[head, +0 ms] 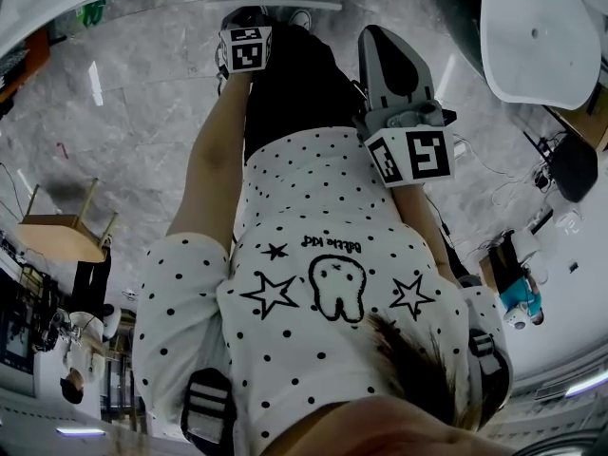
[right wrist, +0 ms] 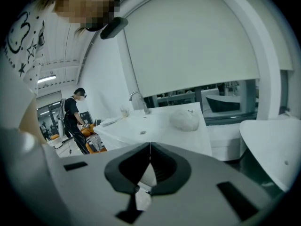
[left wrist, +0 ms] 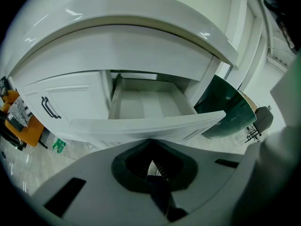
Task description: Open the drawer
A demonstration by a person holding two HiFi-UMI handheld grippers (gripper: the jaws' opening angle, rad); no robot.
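Note:
The white drawer point(left wrist: 146, 124) stands pulled out of the white cabinet point(left wrist: 61, 102) under the curved countertop, and its inside looks bare. My left gripper point(left wrist: 151, 143) hangs just in front of the drawer's front panel, apart from it, jaws shut with nothing between them. In the head view only its marker cube point(head: 245, 47) shows, at the end of the left arm. My right gripper point(right wrist: 150, 147) is shut and holds nothing; it points away from the drawer toward a white counter. In the head view the right gripper point(head: 380, 36) shows grey and dark, above its marker cube point(head: 413, 155).
A black handle point(left wrist: 49, 108) sits on the cabinet door left of the drawer. The right gripper view shows a white counter point(right wrist: 160, 126) with a faucet point(right wrist: 137, 100), a white cloth point(right wrist: 186, 120), and a person point(right wrist: 75, 119) standing far off. A dark green round object point(left wrist: 225, 109) stands right of the drawer.

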